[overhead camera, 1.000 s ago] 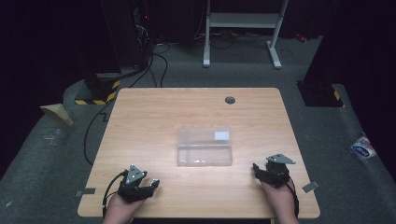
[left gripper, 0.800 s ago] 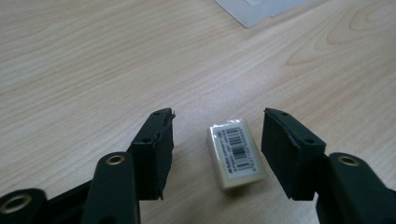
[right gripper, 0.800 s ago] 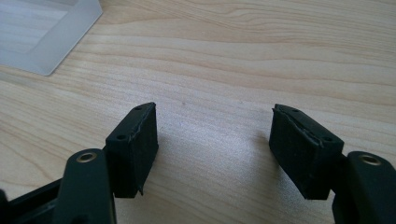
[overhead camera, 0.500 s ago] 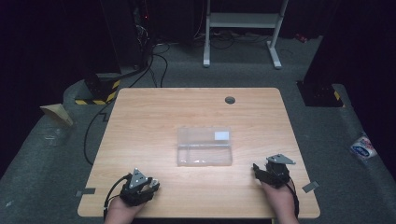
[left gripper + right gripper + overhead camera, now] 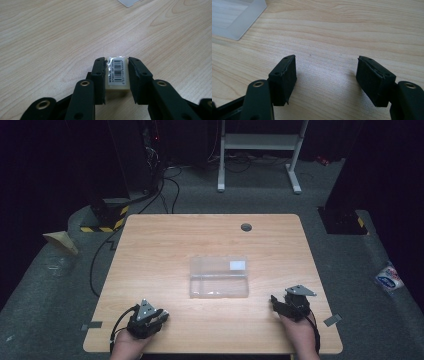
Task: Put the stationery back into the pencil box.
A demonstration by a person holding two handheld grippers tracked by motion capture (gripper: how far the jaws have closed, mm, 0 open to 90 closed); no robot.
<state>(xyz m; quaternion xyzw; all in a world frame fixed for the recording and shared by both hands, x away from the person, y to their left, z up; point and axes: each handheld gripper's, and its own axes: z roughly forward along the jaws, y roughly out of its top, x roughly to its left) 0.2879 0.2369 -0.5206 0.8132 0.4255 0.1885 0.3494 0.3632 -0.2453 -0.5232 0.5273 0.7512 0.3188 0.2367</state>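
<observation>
My left gripper (image 5: 117,72) has just closed its jaws on a small cream block with a barcode label (image 5: 117,73) at the near left of the wooden table (image 5: 165,250), while my right gripper (image 5: 326,75) gapes empty near the clear plastic box (image 5: 218,277).

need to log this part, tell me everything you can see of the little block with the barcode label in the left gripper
The small block is pale cream, looks like plastic or rubber, and is wrapped in clear film with a white barcode sticker on its upper face. It sits between the two black jaws of the left gripper, which have just been closing and now press on its two sides. It lies flat, low over the wooden table, near the table's front left corner. Whether its underside touches the wood cannot be told. The print is too small to read.
</observation>
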